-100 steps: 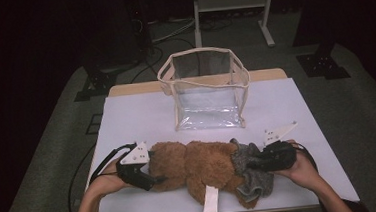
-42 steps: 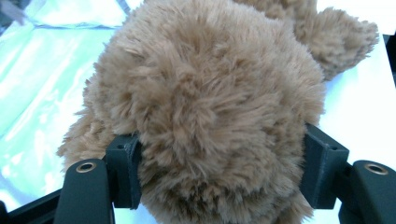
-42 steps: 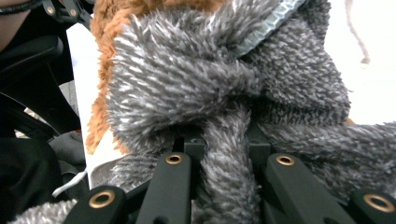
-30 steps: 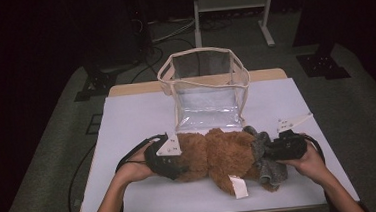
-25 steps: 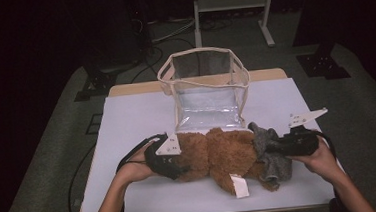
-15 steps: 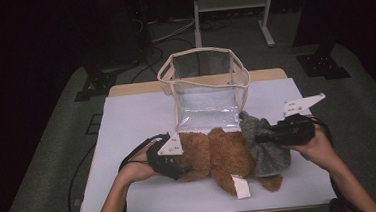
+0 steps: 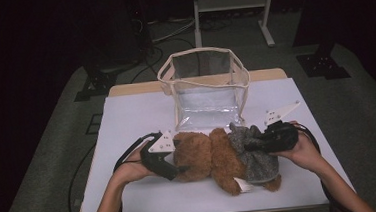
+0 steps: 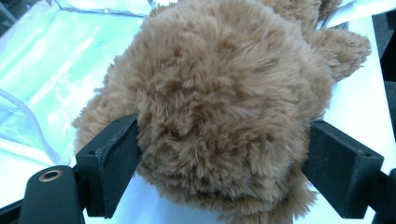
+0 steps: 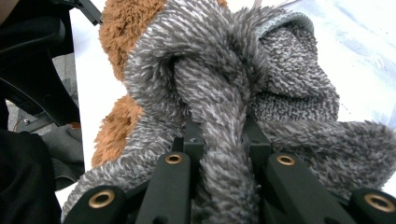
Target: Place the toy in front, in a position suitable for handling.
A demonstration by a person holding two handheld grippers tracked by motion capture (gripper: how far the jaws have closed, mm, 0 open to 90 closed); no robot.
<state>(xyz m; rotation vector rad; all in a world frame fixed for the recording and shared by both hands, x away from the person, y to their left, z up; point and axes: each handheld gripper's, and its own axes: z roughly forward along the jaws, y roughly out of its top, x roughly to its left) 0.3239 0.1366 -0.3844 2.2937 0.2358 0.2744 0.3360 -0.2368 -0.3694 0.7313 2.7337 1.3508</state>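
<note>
Grey knit (image 9: 219,107) pinched in right jaws; left jaws, just opening, flank brown bear (image 8: 224,107).

There is one brown teddy bear (image 7: 207,157), one clear bag (image 7: 205,87), two tongs, and maybe one grey fuzzy top (image 7: 252,151).

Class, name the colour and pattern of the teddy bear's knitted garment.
The garment is grey flecked with white, a fuzzy marled knit; the right gripper view shows it best.
</note>
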